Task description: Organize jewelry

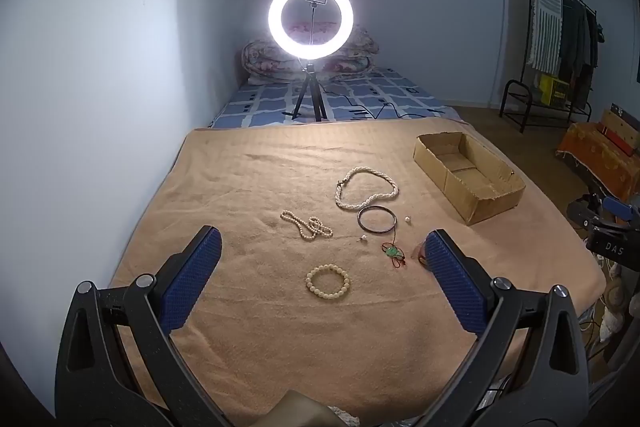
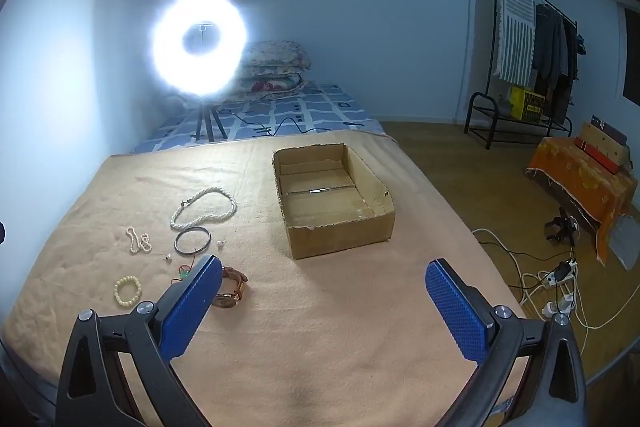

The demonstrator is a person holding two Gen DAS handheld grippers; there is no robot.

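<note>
My left tool (image 1: 322,241) is spread wide with nothing between its blue pads, hovering over the tan blanket (image 1: 248,187) that covers the bed. Just ahead of it, between the fingers, lies the cream bead bracelet (image 1: 328,283). At 11 o'clock from that bracelet sits a small looped pearl strand (image 1: 307,224); at 1 o'clock are a green pendant on a red cord (image 1: 393,252), a loose pearl stud (image 1: 363,237), and the dark bangle (image 1: 377,219), with another pearl stud (image 1: 408,219) just beside the bangle at 3 o'clock. Farther off at 12 o'clock the twisted pearl necklace (image 1: 366,188) touches the bangle's far rim. The cardboard box (image 1: 468,175) stands well apart at 2 o'clock, and the lit ring light (image 1: 310,18) on its tripod stands beyond the blanket at 12 o'clock. My right tool (image 2: 324,269) is equally wide apart and holds nothing; a brown-strapped wristwatch (image 2: 230,287) lies just beside its left finger, partly hidden by it. The open box (image 2: 340,231) sits ahead at 12 o'clock, and the rest of the jewelry lies at 10 o'clock.
</note>
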